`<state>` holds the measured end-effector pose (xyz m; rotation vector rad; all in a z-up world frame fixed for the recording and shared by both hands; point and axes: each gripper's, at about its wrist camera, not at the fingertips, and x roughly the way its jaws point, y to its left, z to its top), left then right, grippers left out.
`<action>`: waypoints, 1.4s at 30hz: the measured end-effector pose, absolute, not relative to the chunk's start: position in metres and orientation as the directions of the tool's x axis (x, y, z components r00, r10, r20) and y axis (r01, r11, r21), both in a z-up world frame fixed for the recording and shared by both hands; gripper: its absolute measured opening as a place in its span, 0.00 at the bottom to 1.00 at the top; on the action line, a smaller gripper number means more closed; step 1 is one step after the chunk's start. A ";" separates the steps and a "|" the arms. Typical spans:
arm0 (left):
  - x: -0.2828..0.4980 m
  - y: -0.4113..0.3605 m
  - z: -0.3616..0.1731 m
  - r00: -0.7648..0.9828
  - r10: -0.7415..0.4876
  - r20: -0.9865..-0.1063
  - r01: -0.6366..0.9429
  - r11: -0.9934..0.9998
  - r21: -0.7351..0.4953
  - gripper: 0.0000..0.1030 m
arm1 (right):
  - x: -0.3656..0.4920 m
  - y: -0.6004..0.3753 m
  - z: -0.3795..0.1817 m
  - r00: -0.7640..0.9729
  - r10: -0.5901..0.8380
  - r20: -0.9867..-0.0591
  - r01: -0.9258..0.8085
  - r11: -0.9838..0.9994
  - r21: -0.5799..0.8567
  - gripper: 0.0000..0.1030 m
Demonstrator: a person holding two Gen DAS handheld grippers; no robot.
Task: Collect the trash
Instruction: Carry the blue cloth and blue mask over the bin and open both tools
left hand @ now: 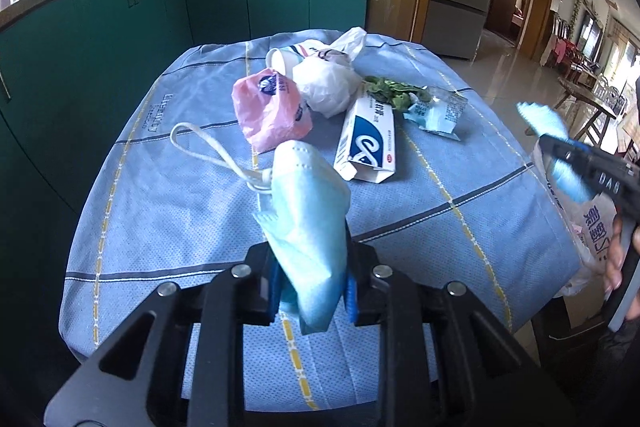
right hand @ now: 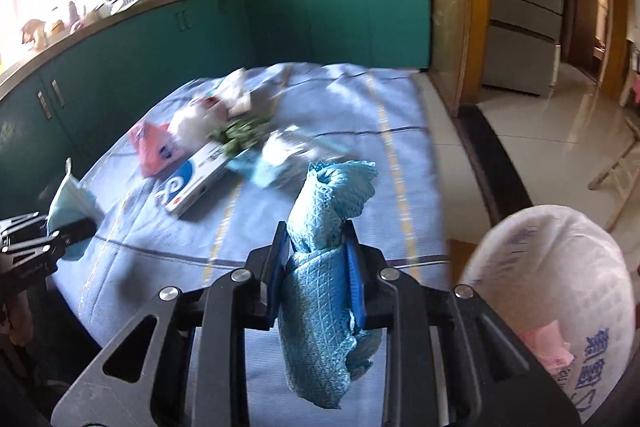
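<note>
Two grippers: both clenched on trash, held above the table [left hand: 500,211].
Left gripper [left hand: 312,291]: clamped on pale blue face mask [left hand: 308,211]; lower fingers hidden behind it.
Right gripper [right hand: 318,267]: pinching crumpled teal cloth [right hand: 324,263].
White bag [right hand: 560,275]: at right edge, cut off, mouth unseen.
Table trash: pink packet [left hand: 270,111], white wad [left hand: 328,83], blue-white box [left hand: 368,139], greens [left hand: 390,91]; blurred in right view.

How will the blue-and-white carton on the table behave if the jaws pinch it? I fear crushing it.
The carton probably dents easily: its near end flap already gapes open, so it looks empty and light. Lying flat on the tablecloth, it should slide rather than roll or tip.
</note>
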<state>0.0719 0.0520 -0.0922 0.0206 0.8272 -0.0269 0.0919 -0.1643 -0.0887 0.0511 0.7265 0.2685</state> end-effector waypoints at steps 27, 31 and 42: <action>0.100 -0.105 -0.077 0.596 -0.339 -0.728 0.454 0.890 -0.043 0.24 | 0.052 -0.321 -0.105 0.731 -0.061 -0.679 0.192 0.974 0.118 0.72; 0.108 -0.154 -0.073 0.540 -0.443 -0.715 0.563 0.822 -0.084 0.24 | 0.031 -0.348 -0.096 0.740 -0.140 -0.658 0.270 0.958 0.100 0.77; 0.116 -0.264 -0.100 0.266 -0.663 -0.700 0.742 0.605 -0.291 0.27 | -0.012 -0.404 -0.099 0.697 -0.256 -0.670 0.424 0.900 0.096 0.78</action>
